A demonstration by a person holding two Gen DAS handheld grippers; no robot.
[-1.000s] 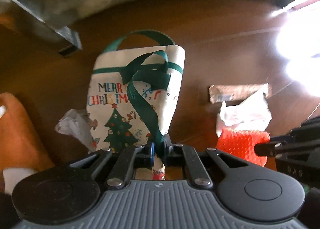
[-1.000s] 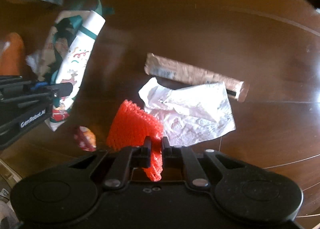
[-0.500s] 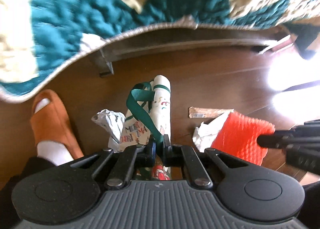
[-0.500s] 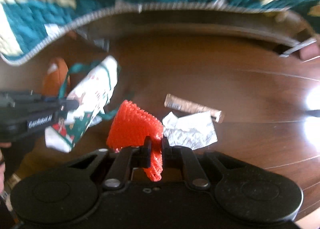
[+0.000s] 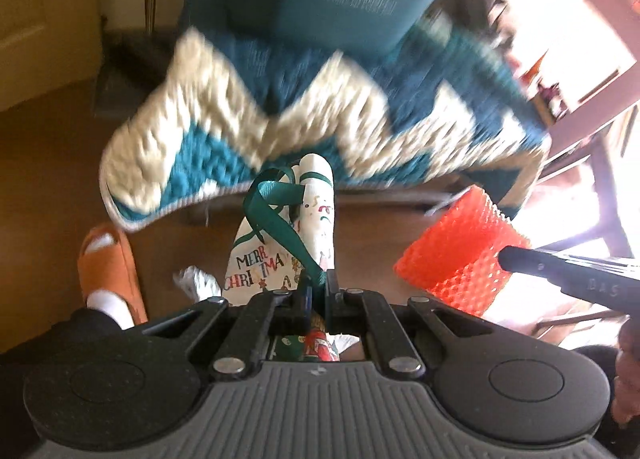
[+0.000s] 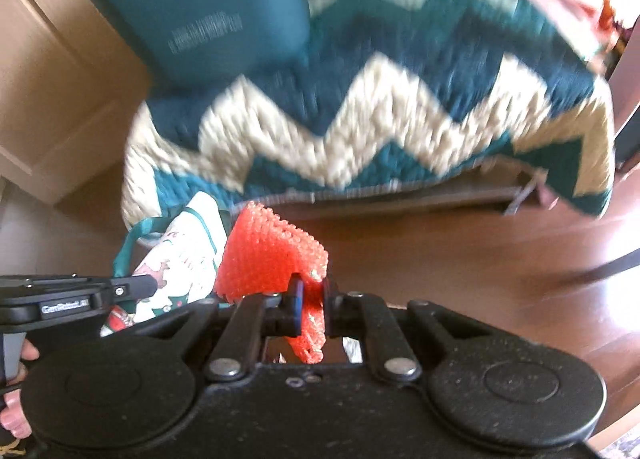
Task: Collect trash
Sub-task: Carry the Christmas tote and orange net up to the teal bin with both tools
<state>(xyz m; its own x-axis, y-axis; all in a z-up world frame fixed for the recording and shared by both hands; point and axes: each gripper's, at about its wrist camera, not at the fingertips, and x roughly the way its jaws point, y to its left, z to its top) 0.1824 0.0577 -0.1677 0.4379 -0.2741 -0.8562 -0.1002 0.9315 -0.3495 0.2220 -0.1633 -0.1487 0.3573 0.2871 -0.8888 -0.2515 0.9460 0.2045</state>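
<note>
A white "Merry Christmas" gift bag (image 5: pixel 276 259) hangs in the air from its green ribbon handle (image 5: pixel 280 223), and my left gripper (image 5: pixel 316 291) is shut on that ribbon. In the right wrist view the same bag (image 6: pixel 180 255) hangs at the left beside the left gripper's finger (image 6: pixel 132 285). My right gripper (image 6: pixel 310 299) is shut on a piece of red foam netting (image 6: pixel 272 255), lifted off the floor. In the left wrist view the netting (image 5: pixel 456 255) shows at the right, with the right gripper's finger (image 5: pixel 560 271) against it. A crumpled white paper (image 5: pixel 198 283) lies on the floor below the bag.
A teal and cream zigzag blanket (image 6: pixel 360 127) covers a low seat ahead, with a teal cushion (image 6: pixel 224 7) on it. A foot in an orange slipper (image 5: pixel 108 271) stands at the left on the brown wooden floor (image 6: pixel 480 271). Bright light and chair legs (image 5: pixel 600 163) are at the right.
Both grippers rose well above the floor, carrying the bag and the red netting up. The floor litter dropped out of view and the blanket-covered seat came into view ahead.
</note>
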